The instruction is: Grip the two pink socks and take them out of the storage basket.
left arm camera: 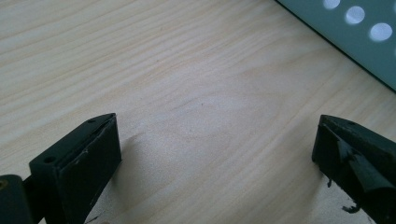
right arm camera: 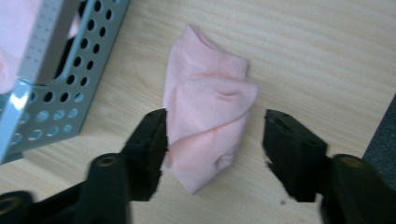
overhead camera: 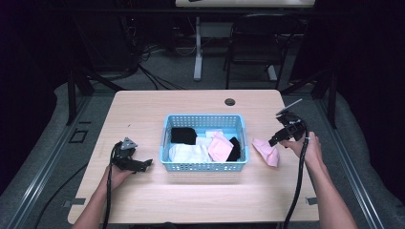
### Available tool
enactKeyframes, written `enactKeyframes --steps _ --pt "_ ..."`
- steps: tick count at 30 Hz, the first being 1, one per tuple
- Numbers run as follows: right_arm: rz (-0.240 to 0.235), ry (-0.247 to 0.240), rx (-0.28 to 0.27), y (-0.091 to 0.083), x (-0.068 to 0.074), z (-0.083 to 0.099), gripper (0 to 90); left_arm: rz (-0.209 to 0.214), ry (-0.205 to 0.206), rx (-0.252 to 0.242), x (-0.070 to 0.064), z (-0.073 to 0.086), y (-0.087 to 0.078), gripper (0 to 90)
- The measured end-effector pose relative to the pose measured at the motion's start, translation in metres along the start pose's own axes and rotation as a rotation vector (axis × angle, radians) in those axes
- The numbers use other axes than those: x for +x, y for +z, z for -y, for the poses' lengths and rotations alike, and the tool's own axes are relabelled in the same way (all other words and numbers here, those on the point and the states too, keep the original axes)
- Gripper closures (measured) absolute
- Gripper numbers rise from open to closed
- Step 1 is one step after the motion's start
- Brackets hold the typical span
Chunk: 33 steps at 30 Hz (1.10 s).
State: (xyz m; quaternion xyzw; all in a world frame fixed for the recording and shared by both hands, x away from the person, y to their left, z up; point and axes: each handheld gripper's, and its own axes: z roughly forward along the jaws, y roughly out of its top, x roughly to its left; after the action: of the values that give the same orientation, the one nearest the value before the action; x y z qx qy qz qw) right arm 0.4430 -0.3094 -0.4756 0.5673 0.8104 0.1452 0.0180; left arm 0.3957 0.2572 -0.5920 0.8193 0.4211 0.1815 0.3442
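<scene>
Right now the right gripper [right arm camera: 212, 149] is hovering with jaws apart over the pink sock [right arm camera: 205, 116] lying just right of the blue basket [overhead camera: 241, 129]; the left gripper [overhead camera: 138, 163] is resting left of that basket, jaws apart.

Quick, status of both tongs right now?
Left tongs: open, empty, over bare table.
Right tongs: open, straddling the pink sock, not yet closed on it.

Dark lab: floor cables [overhead camera: 157, 78], rig frames [overhead camera: 71, 90]
</scene>
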Motion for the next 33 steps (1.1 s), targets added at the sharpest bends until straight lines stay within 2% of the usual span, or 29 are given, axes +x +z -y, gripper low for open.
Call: enactKeyframes --steps 1,2,3,5,8,9,12,14,15,17,19,22,23,24,25,31,32,33 --pt "0.001 0.003 -0.021 -0.003 0.002 0.0 32.1 0.003 0.001 0.004 0.0 0.0 0.0 1.1" --pt "0.001 0.003 -0.021 -0.003 0.002 0.0 32.1 0.003 0.001 0.004 0.0 0.0 0.0 1.1" --pt "-0.008 -0.016 -0.037 -0.013 0.005 0.0 26.3 0.002 0.0 0.004 0.0 0.0 0.0 1.1" --pt "-0.022 -0.027 -0.056 -0.02 0.007 0.0 19.7 0.002 0.0 0.004 0.0 0.0 0.0 1.1" --pt "-0.022 -0.04 -0.073 -0.027 0.011 -0.001 14.4 0.002 0.001 0.004 0.0 0.0 0.0 1.1" --pt "-0.03 -0.056 -0.097 -0.035 0.016 -0.003 11.2 0.0 0.0 0.001 0.0 0.0 0.0 1.1" --pt "-0.035 -0.081 -0.115 -0.043 0.025 -0.007 3.3 0.002 0.001 0.004 0.0 0.0 0.0 1.1" --pt "-0.041 -0.097 -0.116 -0.045 0.027 -0.008 2.4 0.001 0.0 0.002 0.0 0.0 0.0 1.1" --pt "-0.042 -0.121 -0.132 -0.048 0.037 -0.011 0.0 0.002 0.001 0.004 0.0 0.0 0.0 1.1" --pt "-0.052 -0.155 -0.133 -0.05 0.046 -0.015 0.0 0.0 0.0 0.0 0.0 0.0 0.0 1.1" --pt "-0.047 -0.186 -0.137 -0.051 0.059 -0.019 0.0 -0.001 0.0 -0.001 0.0 0.0 0.0 1.1" --pt "-0.067 -0.229 -0.146 -0.05 0.079 -0.026 0.0 0.003 0.001 0.004 0.0 0.0 0.0 1.1" --pt "-0.067 -0.229 -0.146 -0.05 0.079 -0.026 0.0 0.003 0.001 0.004 0.0 0.0 0.0 1.1" --pt "-0.067 -0.245 -0.142 -0.049 0.085 -0.029 0.0 0.003 0.001 0.005 0.0 0.0 0.0 1.1" --pt "-0.076 -0.274 -0.144 -0.045 0.098 -0.035 0.0 0.003 0.0 0.004 0.0 0.0 0.0 1.1" --pt "-0.1 -0.319 -0.124 -0.032 0.124 -0.05 0.0 0.004 0.001 0.005 0.0 0.0 0.0 1.1" --pt "-0.1 -0.319 -0.124 -0.032 0.124 -0.05 0.0 0.004 0.001 0.005 0.0 0.0 0.0 1.1" --pt "-0.104 -0.341 -0.108 -0.026 0.131 -0.055 0.0 0.003 0.001 0.004 0.0 0.0 0.0 1.1"
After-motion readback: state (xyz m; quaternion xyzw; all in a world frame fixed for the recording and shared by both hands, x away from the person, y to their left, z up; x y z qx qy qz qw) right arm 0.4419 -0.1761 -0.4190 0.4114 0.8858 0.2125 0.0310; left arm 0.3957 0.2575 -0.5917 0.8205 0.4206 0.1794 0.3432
